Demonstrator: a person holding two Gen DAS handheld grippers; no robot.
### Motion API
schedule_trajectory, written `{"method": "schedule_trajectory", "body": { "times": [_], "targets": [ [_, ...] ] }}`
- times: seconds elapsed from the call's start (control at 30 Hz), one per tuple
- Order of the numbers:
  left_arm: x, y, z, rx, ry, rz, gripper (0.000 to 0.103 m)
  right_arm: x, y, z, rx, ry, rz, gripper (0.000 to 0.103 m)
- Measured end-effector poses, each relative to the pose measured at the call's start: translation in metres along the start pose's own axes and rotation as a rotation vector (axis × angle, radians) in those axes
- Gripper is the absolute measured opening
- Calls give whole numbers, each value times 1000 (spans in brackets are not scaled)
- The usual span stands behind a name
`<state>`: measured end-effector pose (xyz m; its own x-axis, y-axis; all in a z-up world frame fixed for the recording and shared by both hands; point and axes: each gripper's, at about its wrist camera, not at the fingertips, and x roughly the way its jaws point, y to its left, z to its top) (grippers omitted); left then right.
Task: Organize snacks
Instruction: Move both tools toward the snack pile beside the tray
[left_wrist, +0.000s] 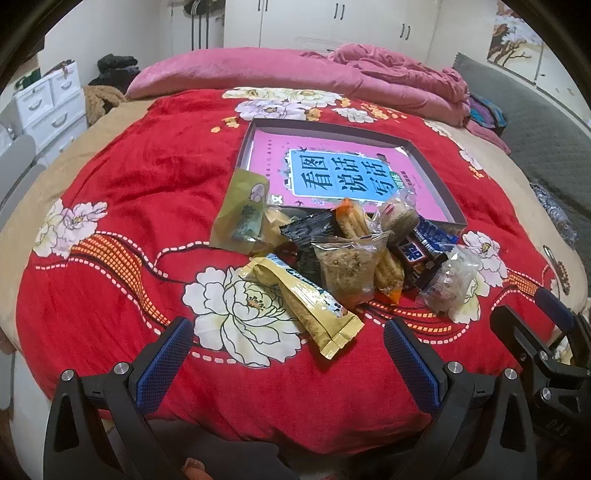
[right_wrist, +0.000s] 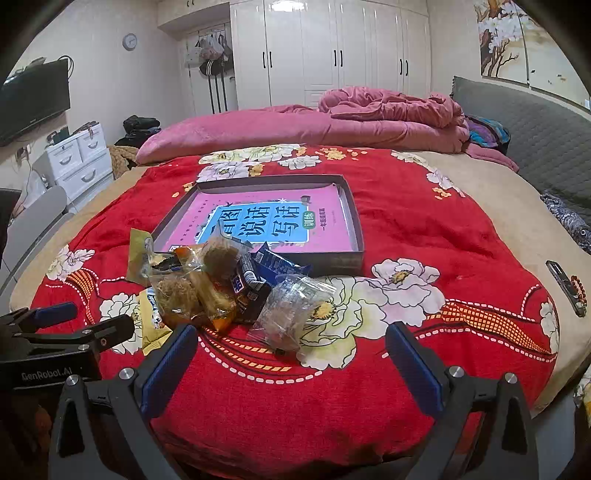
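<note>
A heap of wrapped snacks (left_wrist: 343, 254) lies on a red floral blanket (left_wrist: 129, 192), just in front of a shallow grey box (left_wrist: 432, 173) with a pink book inside. The heap holds a green packet (left_wrist: 242, 214), a gold bar wrapper (left_wrist: 314, 306), a clear pack of crumbly snack (left_wrist: 347, 267), a black wrapper and a clear pack (left_wrist: 452, 282) at its right. My left gripper (left_wrist: 288, 332) is open, near the gold wrapper's end. My right gripper (right_wrist: 291, 339) is open too, just short of a clear pack (right_wrist: 295, 306). The heap (right_wrist: 214, 280) and box (right_wrist: 351, 214) show in the right wrist view as well.
A rolled pink quilt (left_wrist: 295, 74) lies across the far side of the bed. A grey headboard (right_wrist: 535, 133) stands on the right, white drawers (right_wrist: 79, 155) and a wall TV (right_wrist: 33, 99) on the left. A small tool and a bead string (right_wrist: 570, 291) rest near the right edge.
</note>
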<state>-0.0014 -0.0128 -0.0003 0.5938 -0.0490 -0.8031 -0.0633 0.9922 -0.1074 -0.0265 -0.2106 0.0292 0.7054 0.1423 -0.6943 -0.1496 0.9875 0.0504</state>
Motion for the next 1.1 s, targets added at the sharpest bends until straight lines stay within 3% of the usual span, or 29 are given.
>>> {"method": "schedule_trajectory", "body": {
  "times": [0.47,1.1],
  "targets": [
    [26,16,2,-113,114,-47,102,12,-8,0,50,36,7,103],
    [61,4,9,-128,172,-1,102,65,-18,4,107,136,-12,102]
  ]
}}
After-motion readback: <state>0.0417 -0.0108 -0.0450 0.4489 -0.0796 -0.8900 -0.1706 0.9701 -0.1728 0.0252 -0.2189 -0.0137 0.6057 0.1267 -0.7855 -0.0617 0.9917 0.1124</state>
